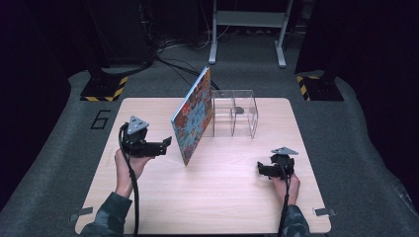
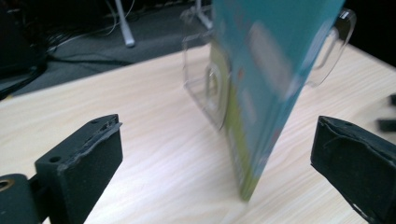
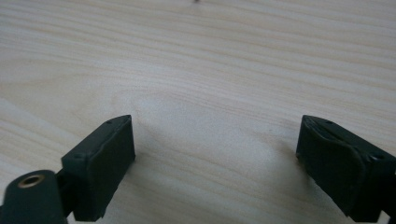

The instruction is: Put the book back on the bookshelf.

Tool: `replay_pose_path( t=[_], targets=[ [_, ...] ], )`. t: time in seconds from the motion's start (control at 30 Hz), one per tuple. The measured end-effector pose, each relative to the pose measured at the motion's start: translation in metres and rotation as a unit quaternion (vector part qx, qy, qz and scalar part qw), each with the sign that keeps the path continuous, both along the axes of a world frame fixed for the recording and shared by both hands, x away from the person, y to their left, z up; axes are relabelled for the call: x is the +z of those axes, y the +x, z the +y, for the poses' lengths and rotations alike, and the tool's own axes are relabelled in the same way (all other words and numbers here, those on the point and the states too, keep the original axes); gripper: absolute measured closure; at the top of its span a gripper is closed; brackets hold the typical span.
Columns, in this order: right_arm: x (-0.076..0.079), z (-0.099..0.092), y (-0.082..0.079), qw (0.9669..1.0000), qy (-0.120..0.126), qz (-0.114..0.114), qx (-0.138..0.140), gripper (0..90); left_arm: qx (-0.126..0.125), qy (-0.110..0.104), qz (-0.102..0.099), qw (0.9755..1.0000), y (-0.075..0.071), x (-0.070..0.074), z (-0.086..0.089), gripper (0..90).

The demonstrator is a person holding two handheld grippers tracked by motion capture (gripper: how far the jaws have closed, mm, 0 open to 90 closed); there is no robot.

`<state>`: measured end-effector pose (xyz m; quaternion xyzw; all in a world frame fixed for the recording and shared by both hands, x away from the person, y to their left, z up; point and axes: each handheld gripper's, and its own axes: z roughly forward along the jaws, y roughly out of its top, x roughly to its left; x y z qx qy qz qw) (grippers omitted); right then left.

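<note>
High view. Wooden table [image 1: 207, 197], pale, rounded corners. Book [image 1: 193, 117] with a busy multicoloured cover, standing on its lower edge near table centre, tilted, top leaning toward 1 o'clock against a clear plastic rack [image 1: 236, 112]. Rack at 12 o'clock from table centre, just right of the book, touching it. Left gripper [image 1: 167, 143] at 9 o'clock from the book, held in a hand [image 1: 129, 165], jaws apart, tips just short of the cover. Right gripper [image 1: 260, 169] at 4 o'clock from the book, well apart from it, low over the table.

Left gripper view. Jaws spread wide, nothing between them. Book [image 2: 266, 93] ahead at 12 o'clock, teal face, blurred, lower edge on the wood. Clear rack [image 2: 334, 46] behind it.

Right gripper view. Jaws spread wide, nothing held. Bare wood grain of the table [image 3: 201, 70] beneath.
</note>
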<state>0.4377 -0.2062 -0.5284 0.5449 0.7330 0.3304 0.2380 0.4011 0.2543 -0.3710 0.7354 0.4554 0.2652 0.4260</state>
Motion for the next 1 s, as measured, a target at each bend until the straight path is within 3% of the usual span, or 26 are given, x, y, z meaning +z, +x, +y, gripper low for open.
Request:
replay_pose_path(
  t=[0.2,0.23,0.33,0.37,0.4,0.6,0.63,0.7,0.83,0.87,0.9,0.93,1.0],
  targets=[
    [0.0,0.001,0.001,1.0,0.001,0.007,0.003,5.6,0.019,0.006,0.021,0.9996,-0.007,-0.032,0.018,0.2],
    [-0.001,0.001,0.001,1.0,0.0,0.005,-0.003,5.6,0.019,0.006,0.021,0.9996,-0.007,-0.032,0.018,0.2],
    [-0.001,0.001,0.001,1.0,-0.001,0.006,-0.002,5.5,0.026,0.015,0.04,0.9987,-0.01,-0.057,0.029,0.1],
    [-0.001,0.001,0.001,1.0,-0.001,0.006,-0.002,5.5,0.026,0.015,0.04,0.9987,-0.01,-0.057,0.029,0.0],
    [-0.001,0.001,0.001,1.0,-0.001,0.006,-0.002,5.5,0.03,0.023,0.051,0.998,-0.012,-0.069,0.032,0.0],
    [-0.001,0.002,0.001,1.0,0.0,0.007,-0.003,5.5,0.05,0.041,0.075,0.9951,-0.017,-0.112,0.041,0.0],
    [-0.001,0.002,0.001,1.0,0.0,0.007,-0.003,5.5,0.05,0.041,0.075,0.9951,-0.017,-0.112,0.041,0.0],
    [-0.001,0.002,0.001,1.0,0.0,0.007,-0.003,5.5,0.054,0.057,0.085,0.9933,-0.02,-0.133,0.045,0.0],
    [0.0,0.001,0.002,1.0,-0.001,0.007,0.0,5.4,0.058,0.066,0.098,0.9914,-0.02,-0.147,0.048,0.0],
    [-0.001,0.001,0.002,1.0,-0.001,0.007,0.0,5.4,0.055,0.066,0.108,0.9904,-0.02,-0.155,0.051,0.0],
    [-0.001,0.001,0.002,1.0,-0.001,0.007,0.0,5.4,0.055,0.066,0.108,0.9904,-0.02,-0.155,0.051,0.0],
    [-0.001,0.001,0.002,1.0,-0.001,0.007,0.001,5.4,0.058,0.049,0.11,0.9911,-0.021,-0.161,0.052,0.0],
    [0.0,0.001,0.002,1.0,0.0,0.008,0.005,5.3,0.062,0.046,0.105,0.9915,-0.021,-0.162,0.053,0.0]
  ],
)
